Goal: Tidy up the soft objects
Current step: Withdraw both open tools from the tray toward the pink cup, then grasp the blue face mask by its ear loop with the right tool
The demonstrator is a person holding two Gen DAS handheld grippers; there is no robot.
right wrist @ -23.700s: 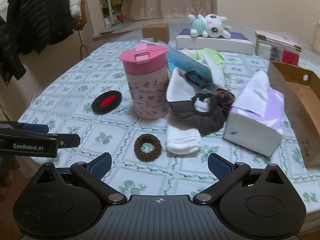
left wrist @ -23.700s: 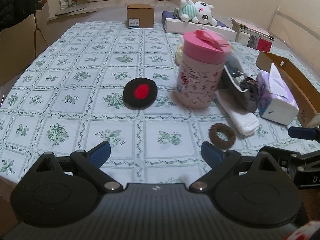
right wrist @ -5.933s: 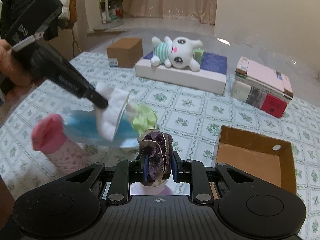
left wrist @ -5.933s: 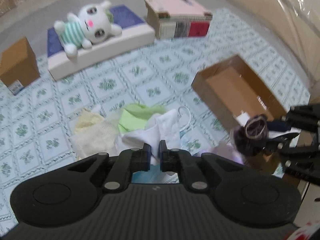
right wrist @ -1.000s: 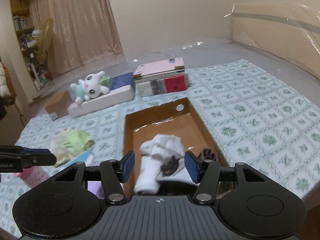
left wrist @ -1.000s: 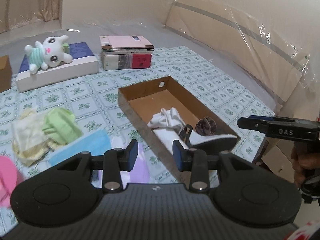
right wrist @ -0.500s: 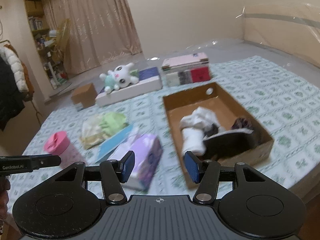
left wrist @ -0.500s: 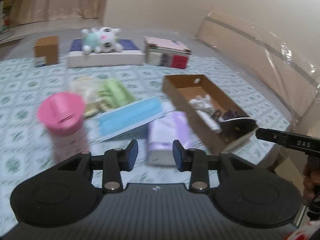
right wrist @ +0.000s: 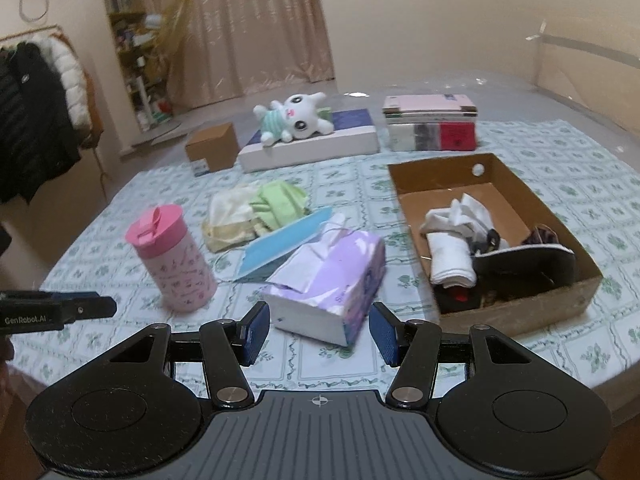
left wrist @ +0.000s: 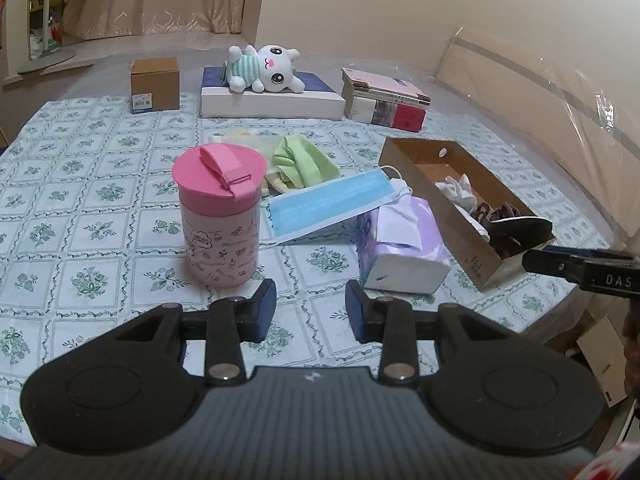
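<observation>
The left gripper [left wrist: 310,310] hangs nearest, its blue-padded fingers spread apart and gripping nothing, above the flowered tablecloth [left wrist: 92,200]; the right gripper [right wrist: 319,334] is likewise parted and empty, with the purple tissue pack [right wrist: 332,276] lying just beyond its fingertips. To the left of the pack stands the pink lidded cup [left wrist: 219,216], upright. A blue face mask [left wrist: 332,204] leans against the far side of the tissue pack, and past it lie a green cloth [left wrist: 304,158] and a pale yellow cloth [right wrist: 228,216], touching each other, well beyond both grippers. On the right sits the cardboard box [right wrist: 560,208], holding a rolled white cloth [right wrist: 450,258], a crumpled white cloth [right wrist: 464,210] and dark soft items [right wrist: 524,262] at its near end. Farthest back, a plush bunny [left wrist: 264,68] lies on a white flat box [left wrist: 272,100], with a small brown carton [left wrist: 155,84] to its left and stacked books [left wrist: 386,98] to its right.
</observation>
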